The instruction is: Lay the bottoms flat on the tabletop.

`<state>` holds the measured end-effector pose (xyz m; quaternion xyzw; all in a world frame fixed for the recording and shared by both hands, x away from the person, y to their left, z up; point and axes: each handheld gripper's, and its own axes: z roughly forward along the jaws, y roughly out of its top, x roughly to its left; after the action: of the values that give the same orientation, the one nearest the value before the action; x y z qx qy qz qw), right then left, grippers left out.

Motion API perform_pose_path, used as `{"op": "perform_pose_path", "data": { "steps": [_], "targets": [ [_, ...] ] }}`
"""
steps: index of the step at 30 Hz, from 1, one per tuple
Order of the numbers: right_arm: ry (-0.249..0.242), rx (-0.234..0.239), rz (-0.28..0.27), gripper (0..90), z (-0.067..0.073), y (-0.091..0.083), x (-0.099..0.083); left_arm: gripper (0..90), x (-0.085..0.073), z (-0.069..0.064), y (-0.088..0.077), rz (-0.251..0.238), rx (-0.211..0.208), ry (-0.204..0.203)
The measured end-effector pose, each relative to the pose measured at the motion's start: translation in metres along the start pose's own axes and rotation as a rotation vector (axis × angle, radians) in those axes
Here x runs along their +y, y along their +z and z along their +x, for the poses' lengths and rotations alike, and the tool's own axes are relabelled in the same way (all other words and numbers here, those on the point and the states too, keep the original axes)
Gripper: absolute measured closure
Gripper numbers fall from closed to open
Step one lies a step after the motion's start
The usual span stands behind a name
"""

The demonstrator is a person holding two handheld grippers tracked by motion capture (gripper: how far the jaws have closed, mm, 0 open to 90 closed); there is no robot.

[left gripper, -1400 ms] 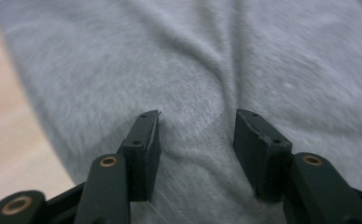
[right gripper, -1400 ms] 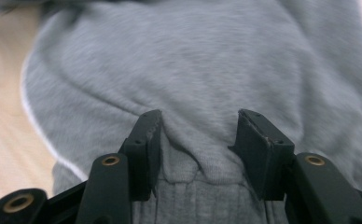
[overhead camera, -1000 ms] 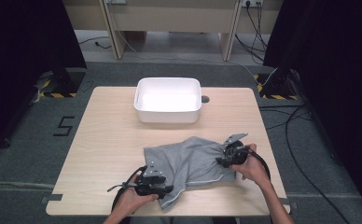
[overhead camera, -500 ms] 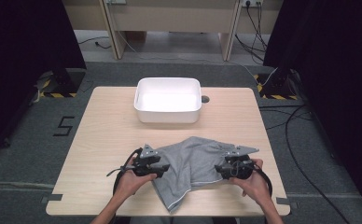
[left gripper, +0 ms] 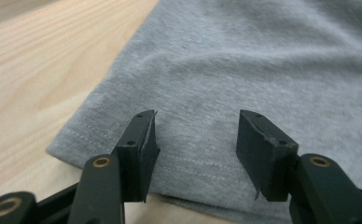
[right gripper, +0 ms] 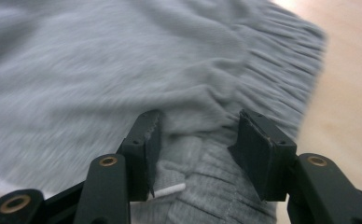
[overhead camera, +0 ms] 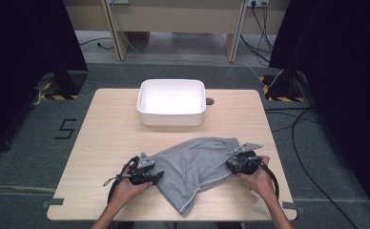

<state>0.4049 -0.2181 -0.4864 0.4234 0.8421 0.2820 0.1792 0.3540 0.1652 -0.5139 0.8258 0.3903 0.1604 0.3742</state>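
A grey garment (overhead camera: 197, 164) with an elastic waistband lies spread on the front half of the wooden table (overhead camera: 107, 129). My left gripper (overhead camera: 158, 175) rests at its left hem. In the left gripper view its jaws (left gripper: 195, 135) stand open astride the stitched hem (left gripper: 184, 163), the cloth (left gripper: 244, 60) flat beneath them. My right gripper (overhead camera: 230, 162) is at the garment's right end. In the right gripper view it (right gripper: 195, 135) has just been closing, with bunched waistband cloth (right gripper: 202, 154) between the jaws; the pads do not visibly pinch it.
A white rectangular tub (overhead camera: 171, 118) stands at the back centre of the table, with a small dark hole (overhead camera: 210, 101) in the tabletop beside it. Bare wood lies left of the garment and between it and the tub. Cables trail on the floor at right.
The left gripper has moved left and away from the front edge to the garment's left hem. The right gripper dipped toward the front, then came back to the waistband. The cloth lies more spread out.
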Motion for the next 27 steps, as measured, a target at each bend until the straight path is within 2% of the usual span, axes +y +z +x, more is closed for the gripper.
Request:
{"op": "perform_pose_path", "data": {
  "steps": [5,7,10,12,14,15,16,18,20,24,26,27],
  "targets": [
    [-0.002,-0.102,0.025,46.9,-0.019,0.020,0.024,45.9,-0.009,-0.005,-0.009,-0.002,-0.032,-0.004],
    [-0.013,-0.121,0.032,46.2,-0.023,0.030,0.035,45.9,-0.013,-0.006,-0.014,-0.002,-0.043,-0.013],
    [0.004,-0.117,0.035,45.3,-0.024,0.034,0.047,45.2,-0.017,-0.013,-0.019,0.009,-0.053,0.005],
    [0.037,-0.111,0.008,43.8,-0.021,0.029,0.052,44.3,-0.016,-0.015,-0.022,0.027,-0.074,0.018],
    [0.066,-0.064,-0.039,43.1,-0.012,0.021,0.054,43.8,-0.013,-0.012,-0.021,0.024,-0.091,0.010],
    [0.077,-0.039,-0.056,42.6,-0.007,0.018,0.053,44.1,-0.008,-0.009,-0.020,0.002,-0.097,-0.008],
    [0.080,-0.007,-0.085,41.9,0.001,0.013,0.052,44.2,-0.004,-0.006,-0.018,-0.013,-0.090,-0.021],
    [0.078,0.027,-0.120,41.0,0.016,0.004,0.047,44.3,0.006,-0.001,-0.014,-0.039,-0.088,-0.037],
    [0.076,0.061,-0.134,40.5,0.031,-0.002,0.038,44.3,0.017,0.003,-0.008,-0.059,-0.086,-0.040],
    [0.049,0.105,-0.099,40.3,0.055,-0.004,0.019,44.2,0.029,0.009,0.009,-0.047,-0.071,-0.043],
    [0.017,0.115,-0.058,40.4,0.062,0.001,0.012,44.0,0.027,0.007,0.015,-0.017,-0.070,-0.027],
    [0.003,0.105,-0.040,40.9,0.063,0.005,0.009,44.0,0.024,0.005,0.017,0.000,-0.063,-0.014]
  ]
}}
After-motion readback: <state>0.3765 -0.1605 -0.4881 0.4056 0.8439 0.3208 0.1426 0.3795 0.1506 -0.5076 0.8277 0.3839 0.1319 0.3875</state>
